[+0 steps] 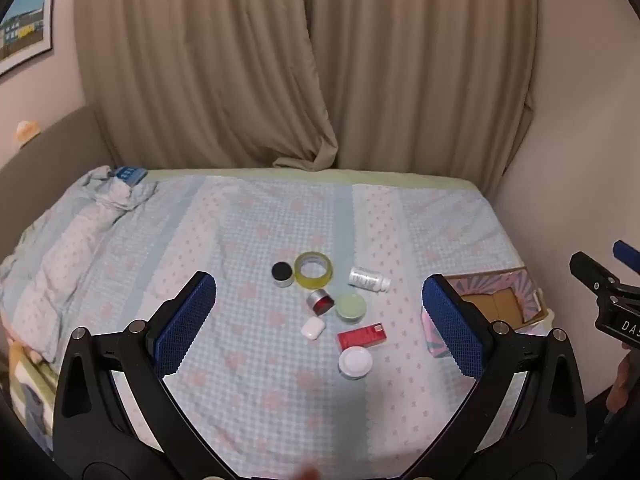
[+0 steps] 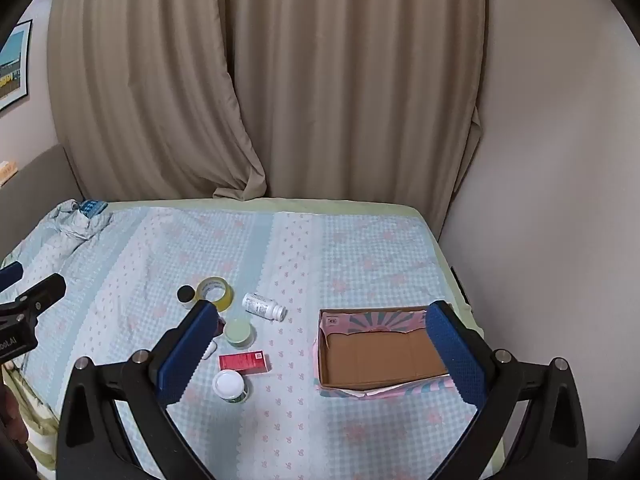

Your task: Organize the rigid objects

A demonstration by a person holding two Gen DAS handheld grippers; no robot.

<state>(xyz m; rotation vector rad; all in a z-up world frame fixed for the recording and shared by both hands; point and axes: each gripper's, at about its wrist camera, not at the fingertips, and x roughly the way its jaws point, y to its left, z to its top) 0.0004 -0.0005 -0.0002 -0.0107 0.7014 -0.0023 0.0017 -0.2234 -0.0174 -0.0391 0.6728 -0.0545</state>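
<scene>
1. left gripper (image 1: 320, 320) is spread wide, grasping nothing; its blue pads hang above the bedspread (image 1: 248, 232), touching none of the items framed between them
2. right gripper (image 2: 320, 344) is likewise spread wide and holds nothing, with the cardboard box (image 2: 380, 356) framed between its pads towards the right one
3. the box sits open-topped near the bed's right edge, close to the wall; its brown floor shows bare
4. left of the box, well apart from it, lies the cluster: white bottle (image 2: 263, 306) on its side, green-lidded jar (image 2: 239, 332), red carton (image 2: 243, 361), white-lidded jar (image 2: 229, 386)
5. farther from the box: tape roll (image 1: 313, 270), black-lidded jar (image 1: 282, 273), a small silver and red item (image 1: 321, 302), white earbud case (image 1: 313, 328)
6. a strip of bare bedspread separates cluster and box; more bare spread lies beyond the cluster, up to the curtain (image 2: 280, 80)
7. rumpled bedding (image 1: 80, 232) is heaped at the side farthest from the box
</scene>
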